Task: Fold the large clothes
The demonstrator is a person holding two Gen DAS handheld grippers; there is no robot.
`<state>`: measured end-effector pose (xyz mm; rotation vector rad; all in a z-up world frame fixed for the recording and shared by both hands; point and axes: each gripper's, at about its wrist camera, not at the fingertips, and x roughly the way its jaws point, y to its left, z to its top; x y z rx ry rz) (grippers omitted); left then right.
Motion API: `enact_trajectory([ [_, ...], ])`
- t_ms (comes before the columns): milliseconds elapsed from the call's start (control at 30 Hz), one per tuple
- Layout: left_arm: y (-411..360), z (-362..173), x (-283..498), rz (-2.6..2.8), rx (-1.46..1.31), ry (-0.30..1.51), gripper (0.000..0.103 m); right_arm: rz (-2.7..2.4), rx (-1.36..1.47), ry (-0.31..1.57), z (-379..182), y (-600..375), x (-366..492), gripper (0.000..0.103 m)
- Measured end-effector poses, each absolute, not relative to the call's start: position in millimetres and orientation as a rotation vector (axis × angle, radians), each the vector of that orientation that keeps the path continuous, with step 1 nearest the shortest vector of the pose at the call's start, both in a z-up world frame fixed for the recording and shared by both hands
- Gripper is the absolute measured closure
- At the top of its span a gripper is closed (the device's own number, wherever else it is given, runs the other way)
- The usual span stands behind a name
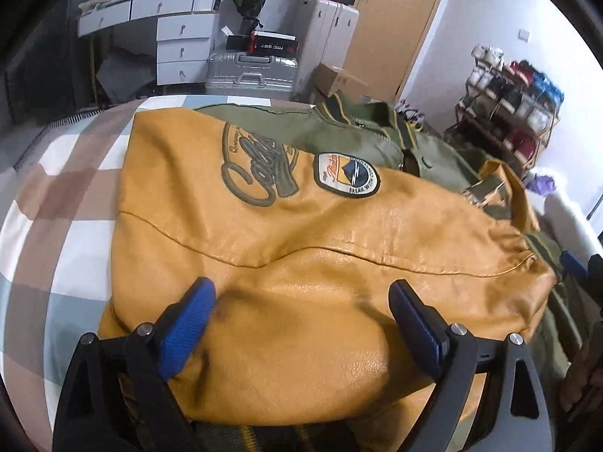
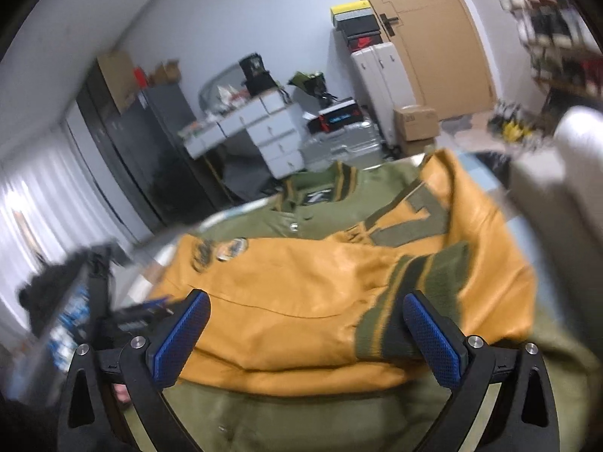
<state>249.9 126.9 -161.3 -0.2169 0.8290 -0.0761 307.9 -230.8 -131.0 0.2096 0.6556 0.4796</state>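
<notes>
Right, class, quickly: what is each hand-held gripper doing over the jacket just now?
Left hand-held gripper: open, holding nothing, above the jacket's yellow sleeve.
Right hand-held gripper: open, holding nothing.

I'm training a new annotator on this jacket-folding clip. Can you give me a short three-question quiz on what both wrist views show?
1. True or false: the left hand-held gripper is clamped shut on the mustard sleeve.
2. Multiple choice: what lies between the right hand-held gripper fingers? A) a shoe box B) the sleeve's striped ribbed cuff C) a suitcase
3. Fill in: the jacket body under the sleeves is ____ in colour.

Key:
1. False; its jaws stand wide over the sleeve, pads not pressing it.
2. B; the cuff lies between open jaws, ungripped.
3. Olive green.
</notes>
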Motion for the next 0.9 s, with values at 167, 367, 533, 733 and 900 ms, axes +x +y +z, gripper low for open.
enact_trajectory([
  [167, 118, -154, 250, -0.074, -0.207, 0.825, 0.013, 0.235, -0.003, 0.647, -103, -230, 314, 0.0],
  [367, 120, -152, 257, -0.081, -0.223, 0.813, 0.013, 0.189, -0.029, 1.041, -158, -226, 385, 0.039],
  [533, 120, -144, 250, -0.075, -0.237, 0.761, 0.013, 0.113, -0.201, 0.989, -143, -200, 390, 0.081],
  [733, 119, -145, 250, -0.082, -0.258, 0.744, 0.013, 0.086, -0.097, 0.989, -108, -214, 402, 0.089],
  [900, 121, -146, 253, -0.076, -0.266, 0.751, 0.013, 0.082, -0.18, 1.036, -120, -205, 390, 0.072],
])
